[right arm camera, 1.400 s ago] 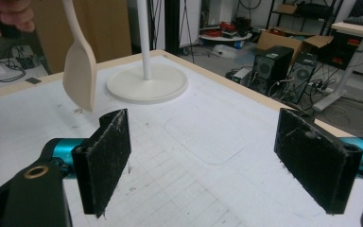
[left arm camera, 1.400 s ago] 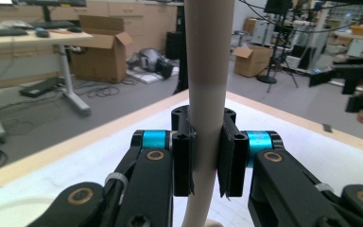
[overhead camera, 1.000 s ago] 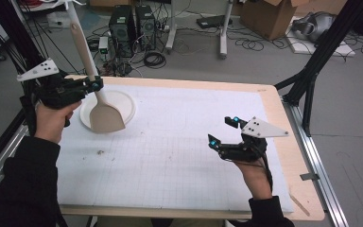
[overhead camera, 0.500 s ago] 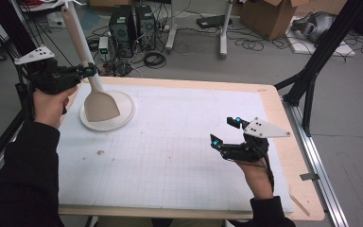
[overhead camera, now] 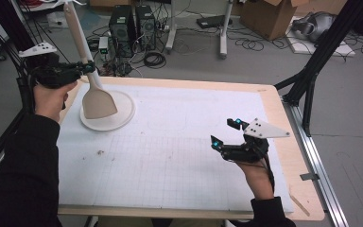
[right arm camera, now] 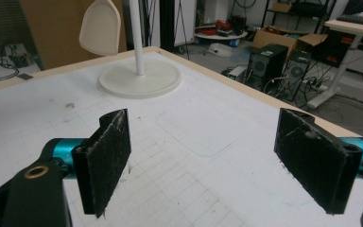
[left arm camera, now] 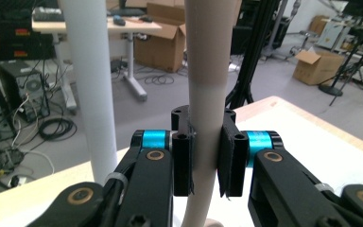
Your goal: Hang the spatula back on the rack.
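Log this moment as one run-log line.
left gripper: shut on spatula handle | blade above plate | right gripper: open, empty

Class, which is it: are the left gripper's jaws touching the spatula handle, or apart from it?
Touching. The left gripper view shows both jaws of the left gripper pressed flat against opposite sides of the spatula handle, no gap on either side.

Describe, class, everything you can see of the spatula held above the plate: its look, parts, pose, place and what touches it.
The spatula is cream-beige and matte, plastic or silicone by its look. It has a broad flat blade and a long handle that pales to white higher up. It stands nearly upright, blade down, over the round white plate at the table's far left. The left gripper clamps its handle just above the blade. Whether the blade touches the plate cannot be told.
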A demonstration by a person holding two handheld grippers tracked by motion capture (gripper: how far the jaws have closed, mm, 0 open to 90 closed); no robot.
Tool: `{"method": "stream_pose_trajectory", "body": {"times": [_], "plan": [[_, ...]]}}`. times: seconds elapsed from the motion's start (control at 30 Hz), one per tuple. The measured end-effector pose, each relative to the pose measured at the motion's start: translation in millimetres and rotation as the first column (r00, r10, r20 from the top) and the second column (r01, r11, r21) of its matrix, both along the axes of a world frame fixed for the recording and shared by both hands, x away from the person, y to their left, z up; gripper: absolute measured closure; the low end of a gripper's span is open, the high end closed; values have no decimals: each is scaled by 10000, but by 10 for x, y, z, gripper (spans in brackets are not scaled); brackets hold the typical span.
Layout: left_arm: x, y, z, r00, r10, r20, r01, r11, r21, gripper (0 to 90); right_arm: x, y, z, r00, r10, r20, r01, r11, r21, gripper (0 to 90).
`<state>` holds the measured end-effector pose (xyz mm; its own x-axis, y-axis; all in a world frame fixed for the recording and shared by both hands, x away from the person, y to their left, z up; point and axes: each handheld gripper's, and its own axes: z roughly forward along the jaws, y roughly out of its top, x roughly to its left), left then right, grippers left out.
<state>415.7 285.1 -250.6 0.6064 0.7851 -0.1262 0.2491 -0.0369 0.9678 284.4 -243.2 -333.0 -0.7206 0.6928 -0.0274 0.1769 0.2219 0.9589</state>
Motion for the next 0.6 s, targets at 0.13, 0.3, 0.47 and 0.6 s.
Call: {"method": "stream_pose_trajectory", "body": {"times": [0.13, 0.3, 0.47, 0.6], "plan": [[-19, 4, -37, 9998, -114, 173, 118, 9997, -195, 778, -4, -4, -3, 10000, -50, -60, 50, 10000, -49, 185], [-133, 98, -78, 9973, 156, 718, -78, 9942, -1076, 579, -4, -20, -36, 9999, -92, -115, 91, 9999, -50, 185], [-310, 192, -181, 9932, 71, 1162, 56, 9941, -1087, 476, 8, -50, -105, 9994, -262, -243, 261, 9996, -56, 185], [-426, 251, -303, 9906, 84, 1364, 48, 9954, -958, 379, 35, -77, -173, 9981, -422, -449, 419, 9991, -88, 185]]}}
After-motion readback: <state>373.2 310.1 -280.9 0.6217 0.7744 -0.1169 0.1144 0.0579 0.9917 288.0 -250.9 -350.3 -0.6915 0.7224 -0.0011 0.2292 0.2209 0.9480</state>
